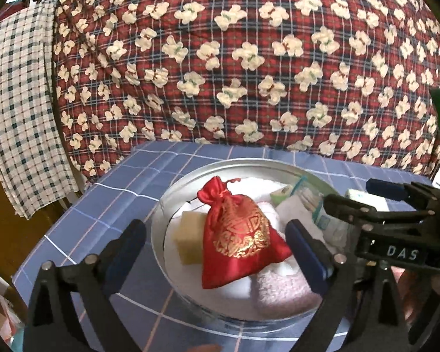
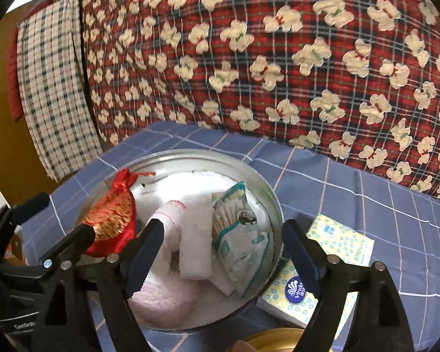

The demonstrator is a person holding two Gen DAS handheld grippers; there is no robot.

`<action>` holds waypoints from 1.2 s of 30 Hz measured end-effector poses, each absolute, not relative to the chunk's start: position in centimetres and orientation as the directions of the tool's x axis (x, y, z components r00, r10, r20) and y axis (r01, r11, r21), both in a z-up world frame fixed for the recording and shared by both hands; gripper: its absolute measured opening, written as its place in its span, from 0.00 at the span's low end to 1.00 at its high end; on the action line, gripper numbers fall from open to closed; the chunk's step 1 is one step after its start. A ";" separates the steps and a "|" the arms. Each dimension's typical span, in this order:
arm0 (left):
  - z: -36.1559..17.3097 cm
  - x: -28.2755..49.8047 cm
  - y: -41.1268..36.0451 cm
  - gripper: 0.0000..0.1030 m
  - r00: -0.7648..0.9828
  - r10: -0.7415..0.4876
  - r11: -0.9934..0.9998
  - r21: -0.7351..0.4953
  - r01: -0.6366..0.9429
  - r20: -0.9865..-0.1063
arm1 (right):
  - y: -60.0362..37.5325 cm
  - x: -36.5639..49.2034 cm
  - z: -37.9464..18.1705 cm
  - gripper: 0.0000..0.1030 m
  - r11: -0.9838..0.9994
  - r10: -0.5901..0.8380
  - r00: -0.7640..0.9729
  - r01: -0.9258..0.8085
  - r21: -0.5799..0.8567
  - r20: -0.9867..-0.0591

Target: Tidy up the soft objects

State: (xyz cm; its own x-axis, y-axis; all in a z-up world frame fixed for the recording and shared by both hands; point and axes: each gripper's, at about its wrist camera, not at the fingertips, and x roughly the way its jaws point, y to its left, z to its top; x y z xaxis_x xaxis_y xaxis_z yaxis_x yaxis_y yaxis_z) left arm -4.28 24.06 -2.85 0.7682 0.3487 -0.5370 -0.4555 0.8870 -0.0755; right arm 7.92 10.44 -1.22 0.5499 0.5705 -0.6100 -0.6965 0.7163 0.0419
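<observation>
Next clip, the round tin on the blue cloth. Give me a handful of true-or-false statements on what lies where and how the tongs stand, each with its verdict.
1. The red pouch lies inside the round tin. True.
2. Both tissue packs are in the tin. False: the yellow tissue packs lie on the blue cloth beside it.
3. The left tongs are clamped on the pouch. False: they stand open around it, pads apart from it.
4. The cotton swab pack is in the tin. True.
5. The right tongs are open and hold nothing. True.

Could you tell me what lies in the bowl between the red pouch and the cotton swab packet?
Rolled white and pink towels lie between the red pouch and cotton swab packet, clearest in the right wrist view.
</observation>
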 end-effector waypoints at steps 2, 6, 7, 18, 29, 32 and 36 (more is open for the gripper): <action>-2.5 -4.8 24.1 1.00 0.775 0.349 0.884 -0.089 -0.459 -0.527 | 10.0 7.5 -0.5 0.82 0.718 0.579 0.565 -0.695 0.039 -0.588; -2.0 -5.4 24.1 1.00 0.779 0.367 0.877 -0.091 -0.472 -0.509 | 9.6 6.7 0.5 0.85 0.713 0.598 0.575 -0.700 0.042 -0.558; -1.9 -5.6 24.2 1.00 0.781 0.366 0.876 -0.095 -0.472 -0.507 | 9.6 6.4 0.8 0.85 0.713 0.599 0.581 -0.700 0.037 -0.551; -1.6 -6.4 23.7 1.00 0.782 0.379 0.874 -0.087 -0.478 -0.494 | 8.8 5.2 1.4 0.86 0.712 0.610 0.592 -0.701 0.037 -0.526; -1.8 -6.4 23.7 1.00 0.775 0.390 0.868 -0.083 -0.490 -0.497 | 8.4 5.0 1.5 0.86 0.713 0.613 0.595 -0.701 0.039 -0.520; -1.8 -6.4 23.7 1.00 0.775 0.389 0.868 -0.084 -0.490 -0.499 | 8.5 5.1 1.5 0.86 0.712 0.612 0.595 -0.701 0.038 -0.521; -1.8 -6.4 23.7 1.00 0.776 0.390 0.869 -0.081 -0.489 -0.497 | 8.3 4.7 1.5 0.86 0.710 0.615 0.595 -0.703 0.035 -0.517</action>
State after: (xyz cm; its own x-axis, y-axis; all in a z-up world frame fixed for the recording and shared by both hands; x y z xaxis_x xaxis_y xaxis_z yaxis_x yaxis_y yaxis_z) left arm -6.45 23.72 -1.84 0.7755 0.3898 -0.4966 -0.4887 0.8686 -0.0815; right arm 4.74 8.26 1.50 0.5951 0.6150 -0.5173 -0.7032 0.7102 0.0353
